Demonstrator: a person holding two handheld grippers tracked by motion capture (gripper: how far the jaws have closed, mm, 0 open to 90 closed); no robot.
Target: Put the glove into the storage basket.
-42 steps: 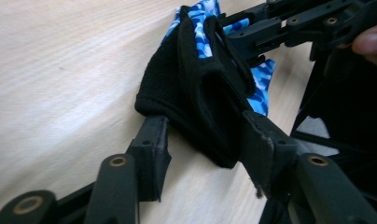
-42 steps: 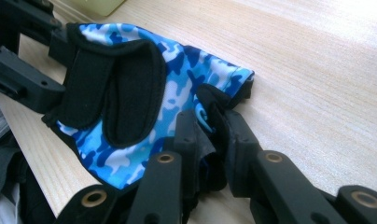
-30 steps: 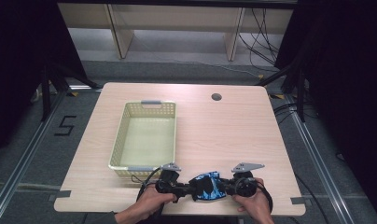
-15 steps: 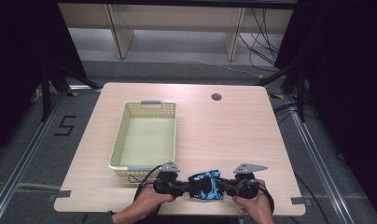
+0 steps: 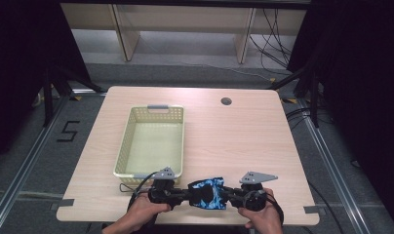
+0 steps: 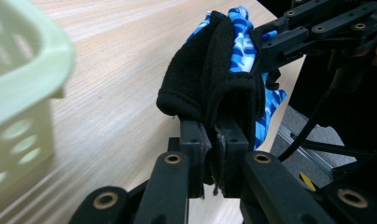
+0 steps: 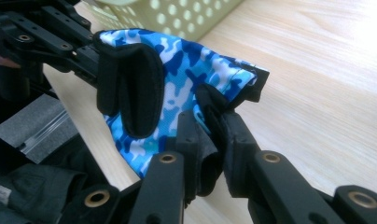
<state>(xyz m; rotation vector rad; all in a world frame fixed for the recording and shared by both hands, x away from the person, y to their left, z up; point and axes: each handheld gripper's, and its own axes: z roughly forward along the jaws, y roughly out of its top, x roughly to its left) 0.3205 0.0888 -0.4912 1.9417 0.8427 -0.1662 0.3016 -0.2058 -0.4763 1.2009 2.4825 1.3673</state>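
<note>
A blue camouflage glove with black trim [image 5: 208, 192] hangs just above the table's front edge, stretched between my two grippers. My left gripper [image 5: 189, 193] is shut on the glove's black cuff [image 6: 210, 88], the pads pinched tight on the cloth. My right gripper [image 5: 227, 195] is shut on the glove's other edge [image 7: 210, 112]. In the right gripper view the blue patterned side [image 7: 186, 65] faces the camera and the left gripper's jaws hold its far end. A hand holds each gripper at the bottom of the high view.
A pale green perforated basket [image 5: 124, 146] stands left of centre, its near rim just behind the left gripper. A round cable hole [image 5: 226, 101] sits at the table's far right. Bare wooden tabletop [image 5: 234, 141] stretches to the right of the basket.
Both grippers have lifted the glove slightly and drawn it a little toward the table's front edge. The glove stays held between them.
</note>
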